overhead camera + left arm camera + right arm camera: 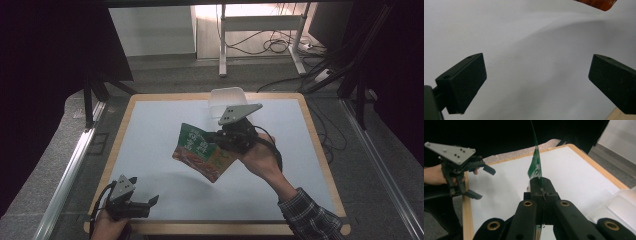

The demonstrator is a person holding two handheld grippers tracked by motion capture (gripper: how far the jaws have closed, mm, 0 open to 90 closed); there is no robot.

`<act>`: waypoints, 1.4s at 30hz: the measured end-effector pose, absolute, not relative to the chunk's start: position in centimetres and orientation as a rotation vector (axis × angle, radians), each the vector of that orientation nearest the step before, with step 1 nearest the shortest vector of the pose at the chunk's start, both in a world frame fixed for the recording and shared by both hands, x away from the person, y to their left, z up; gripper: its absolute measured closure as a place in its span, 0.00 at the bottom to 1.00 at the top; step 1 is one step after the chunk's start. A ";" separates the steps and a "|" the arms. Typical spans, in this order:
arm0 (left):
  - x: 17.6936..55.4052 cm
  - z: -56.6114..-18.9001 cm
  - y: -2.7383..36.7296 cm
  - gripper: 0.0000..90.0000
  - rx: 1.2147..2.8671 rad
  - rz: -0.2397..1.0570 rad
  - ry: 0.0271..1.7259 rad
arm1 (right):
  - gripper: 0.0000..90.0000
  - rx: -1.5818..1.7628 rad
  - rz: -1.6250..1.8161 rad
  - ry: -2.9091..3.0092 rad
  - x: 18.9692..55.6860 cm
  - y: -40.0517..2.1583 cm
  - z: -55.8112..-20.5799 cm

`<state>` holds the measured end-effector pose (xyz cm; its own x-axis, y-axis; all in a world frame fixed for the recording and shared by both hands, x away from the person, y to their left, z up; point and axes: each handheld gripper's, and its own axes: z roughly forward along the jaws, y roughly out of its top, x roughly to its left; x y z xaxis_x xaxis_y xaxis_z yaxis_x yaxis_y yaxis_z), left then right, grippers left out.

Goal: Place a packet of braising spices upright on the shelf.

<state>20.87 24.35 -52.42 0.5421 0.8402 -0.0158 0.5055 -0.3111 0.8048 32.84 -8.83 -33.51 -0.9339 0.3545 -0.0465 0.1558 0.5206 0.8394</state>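
Jaws of the left hand-held gripper (145,204) stand wide apart with nothing between them, low at the near edge of the worktop (150,150). Farther in, the right hand-held gripper (216,136) is clamped on a green and orange food pouch (201,152), held above the worktop's middle. Beyond it, a clear plastic container (226,97) sits by the far edge; its contents can't be made out, and the right gripper view shows the pouch edge-on.

pouch print (200,150): too small to read in the high view
pouch in the right gripper view (535,167): seen edge-on, its faces hidden, its top cut off by the upper edge
pouch corner (599,3): only an orange sliver, cut by the top edge
clear container (227,100): its near side probably hidden behind the right gripper's (216,136) grey plate
left hand (107,227): cut off by the bottom edge
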 end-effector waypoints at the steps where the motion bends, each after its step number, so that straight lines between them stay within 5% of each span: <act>1: 20.9 -52.4 24.3 0.02 1.979 0.530 1.088 | 0.99 0.434 1.379 2.546 33.4 -8.7 -33.2; 42: 20.9 -52.5 24.4 0.02 1.977 0.517 1.080 | 0.99 0.476 1.327 2.435 48.1 -4.2 -28.4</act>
